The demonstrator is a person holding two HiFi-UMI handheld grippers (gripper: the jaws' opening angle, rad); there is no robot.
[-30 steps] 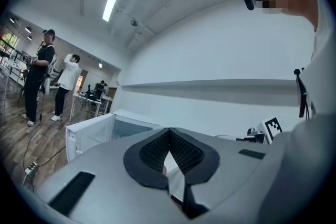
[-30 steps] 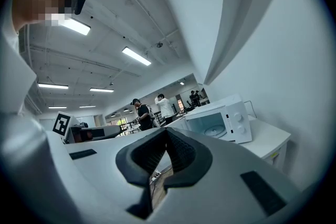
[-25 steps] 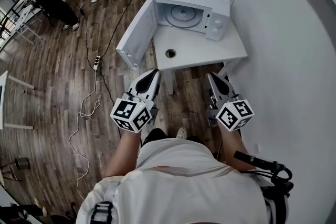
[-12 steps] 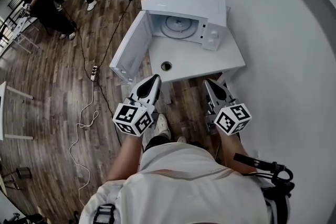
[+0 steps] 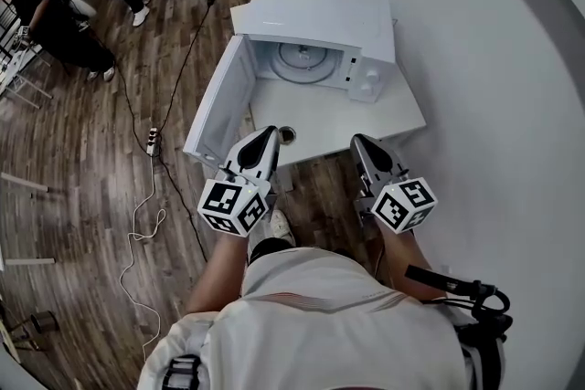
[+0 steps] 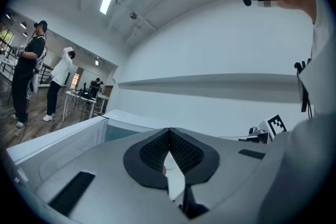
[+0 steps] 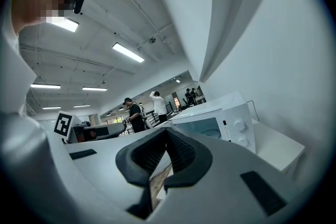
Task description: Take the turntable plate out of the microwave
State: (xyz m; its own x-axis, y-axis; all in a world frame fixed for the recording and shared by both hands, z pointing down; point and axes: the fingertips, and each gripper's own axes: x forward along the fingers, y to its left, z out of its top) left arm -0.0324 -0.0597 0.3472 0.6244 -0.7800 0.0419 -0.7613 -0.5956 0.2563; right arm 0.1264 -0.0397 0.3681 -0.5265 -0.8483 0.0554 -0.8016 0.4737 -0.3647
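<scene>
Since the microwave's (image 5: pixel 315 14) door (image 5: pixel 215 110) already stands open, I see the turntable plate (image 5: pixel 299 61) lying inside it, at the table's (image 5: pixel 388 114) far edge; my left gripper (image 5: pixel 268 131) and right gripper (image 5: pixel 358 140), both closed on nothing, hover short of the near edge, so reaching and lifting remain

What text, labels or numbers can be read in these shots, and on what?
No readable text in any view.
Microwave control panel: small print beside the dials, too small to read.
Left gripper, right gripper: square black-and-white markers only, no letters or digits.
</scene>
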